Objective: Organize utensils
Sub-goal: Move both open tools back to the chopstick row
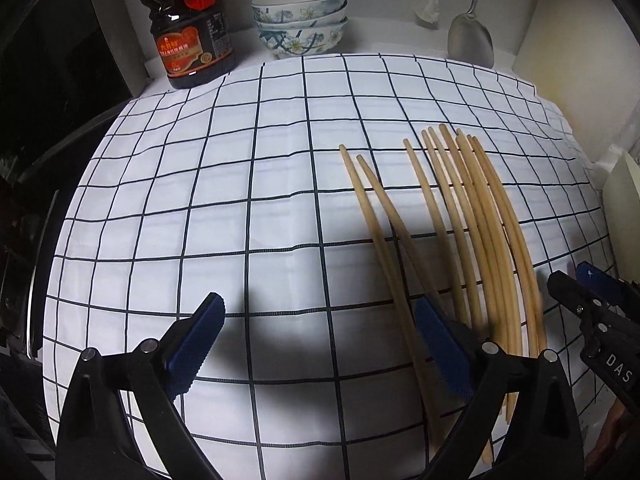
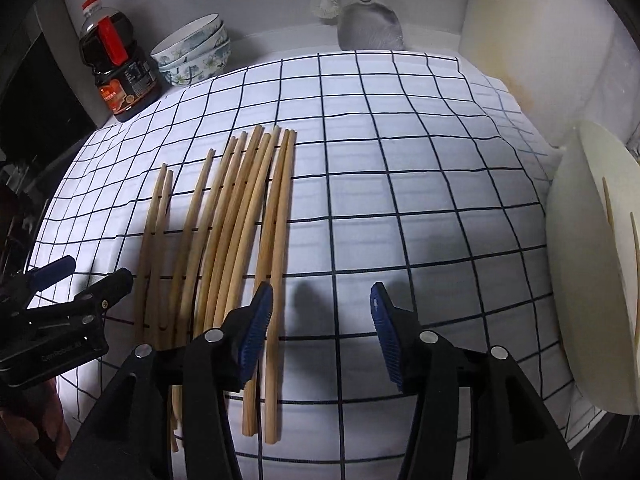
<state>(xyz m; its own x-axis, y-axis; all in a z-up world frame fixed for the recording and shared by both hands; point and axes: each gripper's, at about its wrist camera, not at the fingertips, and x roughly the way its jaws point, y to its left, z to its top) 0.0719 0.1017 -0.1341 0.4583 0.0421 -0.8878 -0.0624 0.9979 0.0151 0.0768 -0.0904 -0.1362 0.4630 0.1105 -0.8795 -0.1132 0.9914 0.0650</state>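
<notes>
White checked cloth (image 1: 240, 200) covers the counter, with a sauce bottle (image 1: 188, 28) and stacked bowls (image 1: 300, 20) far ahead. Spread wide and empty, the left gripper (image 1: 316, 344) has the chopsticks (image 1: 460, 220) past its right finger. Half open and holding nothing, the right gripper (image 2: 320, 332) has them (image 2: 240, 220) at its left finger, perhaps touching.

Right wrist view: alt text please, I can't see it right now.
Wooden chopsticks lie roughly side by side on a grid-patterned cloth, left of the open, empty right gripper. The left gripper enters at far left; a soy sauce bottle and stacked bowls stand behind.
</notes>
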